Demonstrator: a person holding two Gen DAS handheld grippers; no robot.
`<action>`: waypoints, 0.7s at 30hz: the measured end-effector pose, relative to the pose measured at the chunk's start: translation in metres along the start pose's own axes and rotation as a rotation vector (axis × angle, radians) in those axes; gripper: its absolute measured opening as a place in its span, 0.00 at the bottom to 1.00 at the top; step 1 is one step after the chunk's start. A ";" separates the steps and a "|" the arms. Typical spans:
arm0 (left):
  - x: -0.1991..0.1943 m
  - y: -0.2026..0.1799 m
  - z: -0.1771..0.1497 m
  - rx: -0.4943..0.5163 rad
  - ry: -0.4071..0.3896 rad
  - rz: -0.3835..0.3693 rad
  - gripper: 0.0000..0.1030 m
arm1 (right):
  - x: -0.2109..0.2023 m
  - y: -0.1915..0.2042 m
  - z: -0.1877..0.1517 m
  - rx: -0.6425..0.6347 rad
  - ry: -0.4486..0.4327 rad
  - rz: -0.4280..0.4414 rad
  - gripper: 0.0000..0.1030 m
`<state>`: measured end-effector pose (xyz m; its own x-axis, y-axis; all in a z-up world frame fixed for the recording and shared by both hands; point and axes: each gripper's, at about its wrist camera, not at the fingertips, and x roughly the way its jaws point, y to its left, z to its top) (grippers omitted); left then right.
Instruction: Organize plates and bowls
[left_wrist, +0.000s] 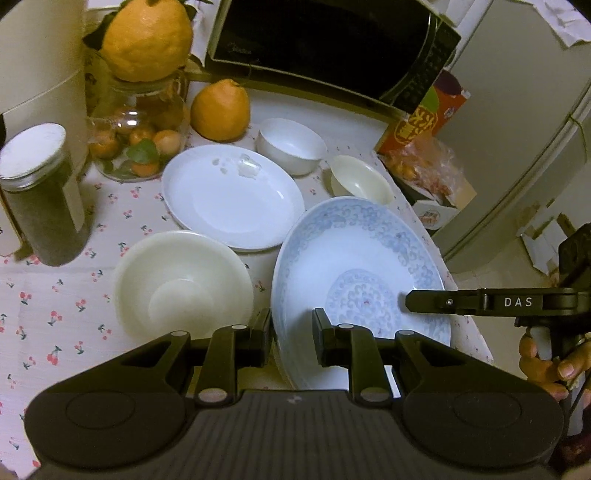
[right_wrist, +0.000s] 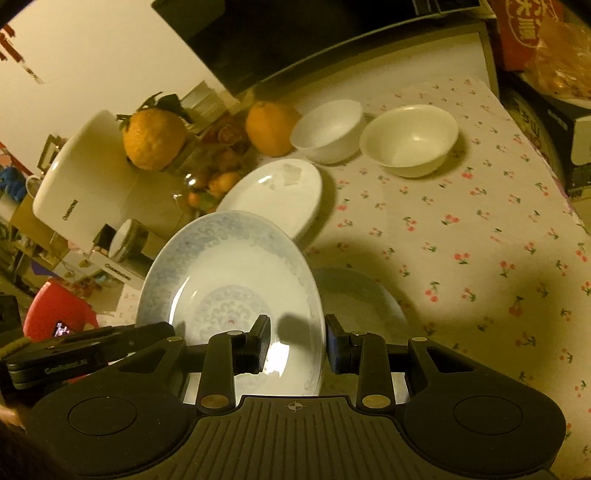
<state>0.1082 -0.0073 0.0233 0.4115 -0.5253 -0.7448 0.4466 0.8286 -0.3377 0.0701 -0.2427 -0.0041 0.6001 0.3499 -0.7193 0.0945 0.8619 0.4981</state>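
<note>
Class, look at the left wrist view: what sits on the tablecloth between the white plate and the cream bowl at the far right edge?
A white bowl stands between the white plate and the cream bowl, slightly farther back, on the tablecloth. Left wrist view shows it.

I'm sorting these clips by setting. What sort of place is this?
Most likely a home kitchen or dining corner: a microwave stands at the back of a table with a cherry-print cloth, a refrigerator stands beside it, and plates, bowls and large citrus fruit crowd the tabletop.
</note>
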 end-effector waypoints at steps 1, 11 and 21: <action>0.002 -0.001 0.000 0.004 0.006 0.002 0.19 | -0.001 -0.002 0.000 0.002 0.002 -0.003 0.30; 0.026 -0.012 -0.005 0.037 0.080 0.036 0.19 | 0.005 -0.018 -0.006 0.019 0.052 -0.053 0.30; 0.039 -0.018 -0.011 0.077 0.125 0.069 0.19 | 0.014 -0.024 -0.011 0.011 0.077 -0.104 0.30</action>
<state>0.1075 -0.0404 -0.0065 0.3439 -0.4353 -0.8320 0.4820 0.8422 -0.2415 0.0677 -0.2547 -0.0311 0.5239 0.2864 -0.8022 0.1618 0.8912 0.4238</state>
